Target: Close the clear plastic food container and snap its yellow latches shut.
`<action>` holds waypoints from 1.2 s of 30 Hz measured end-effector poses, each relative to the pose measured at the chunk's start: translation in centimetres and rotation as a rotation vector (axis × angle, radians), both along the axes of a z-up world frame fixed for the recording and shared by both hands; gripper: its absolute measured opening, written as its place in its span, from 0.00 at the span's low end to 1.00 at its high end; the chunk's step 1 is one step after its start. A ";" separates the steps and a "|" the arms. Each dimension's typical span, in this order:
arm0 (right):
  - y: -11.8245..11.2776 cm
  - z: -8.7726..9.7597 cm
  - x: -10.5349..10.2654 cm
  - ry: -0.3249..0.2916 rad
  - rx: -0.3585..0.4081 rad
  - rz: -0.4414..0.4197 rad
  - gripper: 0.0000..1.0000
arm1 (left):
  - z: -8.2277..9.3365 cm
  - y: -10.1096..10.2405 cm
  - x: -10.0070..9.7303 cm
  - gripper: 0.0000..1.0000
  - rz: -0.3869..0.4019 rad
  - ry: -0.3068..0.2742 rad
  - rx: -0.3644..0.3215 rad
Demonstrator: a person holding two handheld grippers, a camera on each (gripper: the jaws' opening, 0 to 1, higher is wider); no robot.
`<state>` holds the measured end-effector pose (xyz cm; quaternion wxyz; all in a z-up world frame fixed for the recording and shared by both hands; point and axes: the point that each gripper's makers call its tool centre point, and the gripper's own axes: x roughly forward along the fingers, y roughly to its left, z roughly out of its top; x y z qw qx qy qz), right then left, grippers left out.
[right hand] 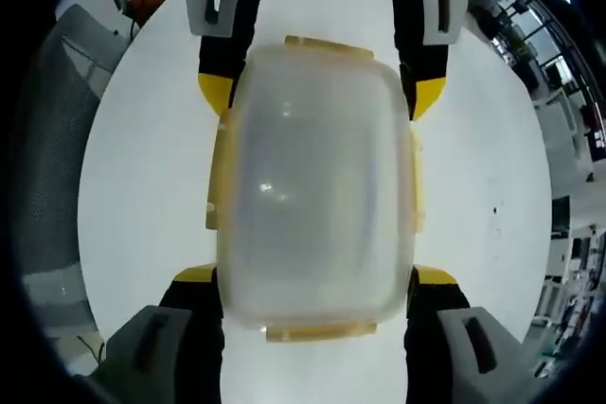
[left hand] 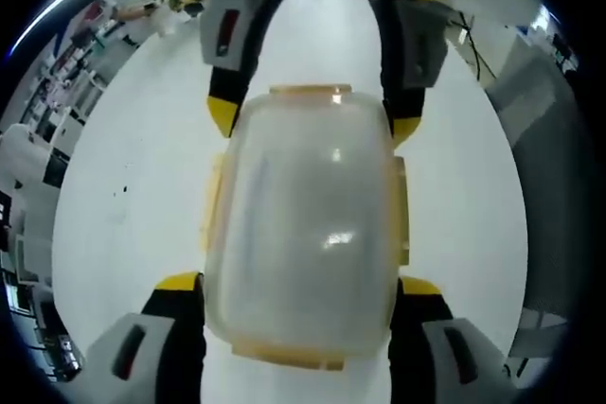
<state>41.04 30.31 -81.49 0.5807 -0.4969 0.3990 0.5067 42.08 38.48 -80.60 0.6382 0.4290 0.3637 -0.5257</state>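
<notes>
We see the box [left hand: 303, 243] in the middle of both frames, on the white counter [left hand: 123, 196]. Its lid is on, with 4 yellow latches [left hand: 310, 92] at its edges. Our left gripper [left hand: 301, 283] clasps the box at one end. Our right gripper [right hand: 317, 276] clasps it at the other end. Each one shows at the top of the other's frame.
</notes>
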 end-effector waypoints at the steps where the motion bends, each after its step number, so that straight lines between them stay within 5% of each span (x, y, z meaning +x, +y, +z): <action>1: 0.0 0.0 0.3 0.001 0.000 0.002 0.76 | 0.0 0.0 0.4 0.77 0.000 0.002 0.000; 17: 0.1 0.0 4.9 -0.001 0.014 -0.005 0.77 | -0.1 0.0 5.0 0.78 -0.005 0.001 0.027; 36: 0.3 0.1 4.9 -0.009 0.057 -0.013 0.80 | 0.0 0.1 4.9 0.78 -0.013 0.005 0.036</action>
